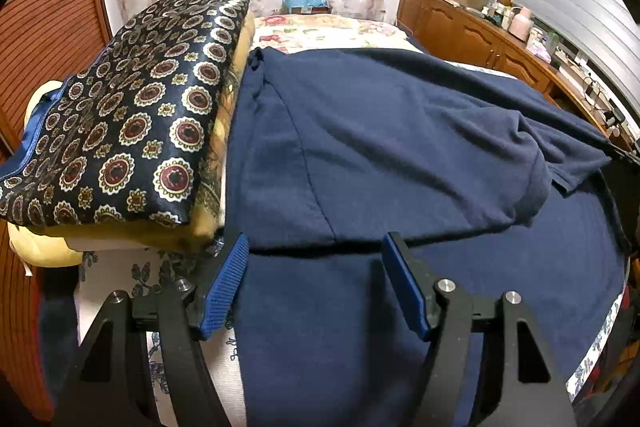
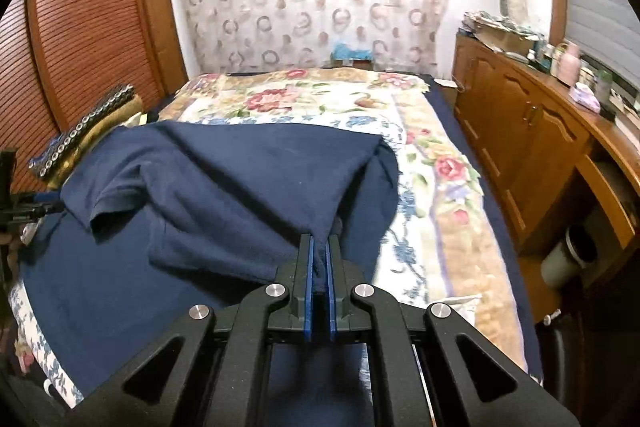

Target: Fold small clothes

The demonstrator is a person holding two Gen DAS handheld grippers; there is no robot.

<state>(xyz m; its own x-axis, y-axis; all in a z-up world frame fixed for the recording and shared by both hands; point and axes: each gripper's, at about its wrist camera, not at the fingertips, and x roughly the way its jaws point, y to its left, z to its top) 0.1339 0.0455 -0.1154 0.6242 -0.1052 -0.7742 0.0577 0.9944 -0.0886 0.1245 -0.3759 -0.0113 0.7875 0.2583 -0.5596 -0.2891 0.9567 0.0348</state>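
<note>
A navy blue shirt (image 1: 380, 131) lies on the bed, partly folded over itself, with a sleeve (image 1: 536, 179) lying across it at the right. My left gripper (image 1: 314, 243) is open and empty, hovering just above the shirt's near folded edge. In the right wrist view the same shirt (image 2: 224, 179) spreads left and centre. My right gripper (image 2: 319, 247) is shut on a bunched edge of the shirt and lifts it a little off the bed. The left gripper's black frame (image 2: 16, 203) shows at the far left edge.
A folded dark patterned cloth (image 1: 132, 115) sits on a yellow stack left of the shirt. The floral bedspread (image 2: 420, 155) extends right and back. A wooden cabinet (image 2: 532, 131) with clutter on top runs along the right; a louvered wooden door (image 2: 92, 27) stands at the left.
</note>
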